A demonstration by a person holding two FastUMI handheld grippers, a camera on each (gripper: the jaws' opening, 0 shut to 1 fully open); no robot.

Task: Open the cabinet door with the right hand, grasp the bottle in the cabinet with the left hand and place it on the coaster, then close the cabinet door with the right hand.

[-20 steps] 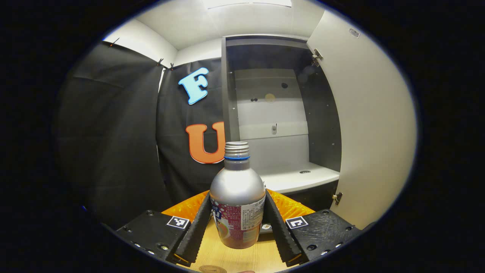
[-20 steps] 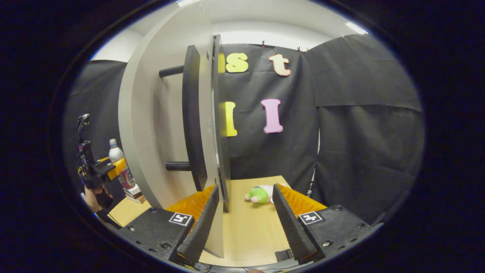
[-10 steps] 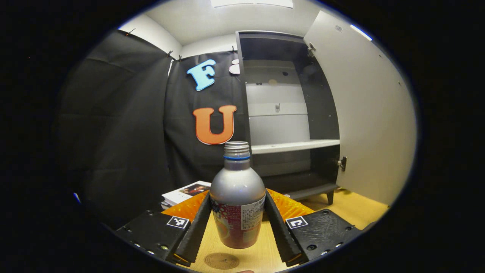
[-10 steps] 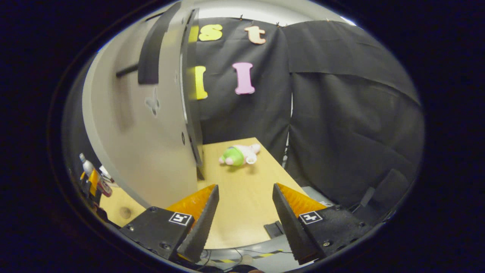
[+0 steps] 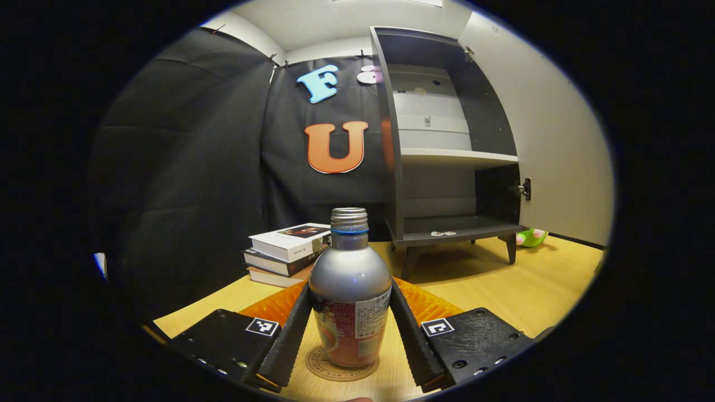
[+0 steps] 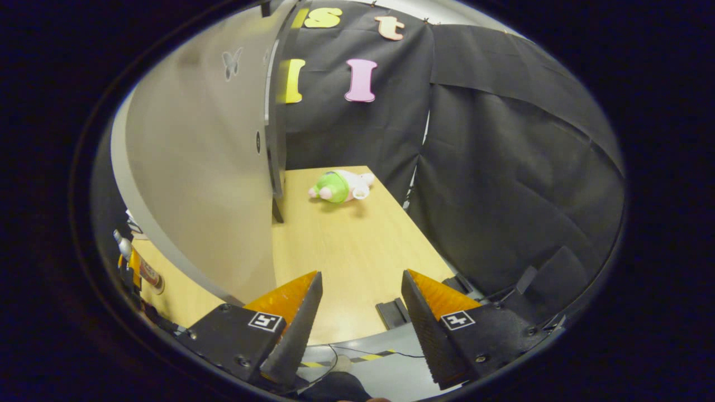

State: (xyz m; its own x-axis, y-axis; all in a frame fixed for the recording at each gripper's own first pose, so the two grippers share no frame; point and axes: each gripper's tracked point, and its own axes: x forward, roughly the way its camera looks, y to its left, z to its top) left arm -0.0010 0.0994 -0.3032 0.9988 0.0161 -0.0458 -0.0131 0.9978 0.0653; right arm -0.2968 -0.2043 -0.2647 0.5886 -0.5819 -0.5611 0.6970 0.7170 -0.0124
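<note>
**Bottle held upright over the coaster, cabinet door standing open**

The wooden table point(image 5: 530, 290) spreads across both views. On it stands the dark cabinet point(image 5: 447, 139), its pale door point(image 5: 558, 151) swung wide to the right; in the right gripper view the same door fills the left side, and its top runs out of sight. The shelf and floor of the cabinet are visible, with a small pale object on the cabinet floor too small to make out. A stack of books point(image 5: 285, 254) lies left of the cabinet, partly hidden behind the bottle. A green and pink plush toy point(image 6: 338, 187) lies on the table beyond the door; in the left gripper view just a sliver of it peeks out by the cabinet's leg.

The left gripper point(image 5: 349, 329) points level toward the cabinet, both fingers pressed against the sides of the bottle point(image 5: 349, 290), clamping it. The right gripper point(image 6: 360, 324) is tilted down over the table's near edge, its fingers spread apart with nothing between them.

The bottle is upright: silver shoulders, a threaded metal cap with a blue ring, a red printed label lower down. Its base sits over the round brown coaster point(image 5: 341, 371); whether it touches cannot be told. The coaster's front is partly cut off by the fingers.
</note>
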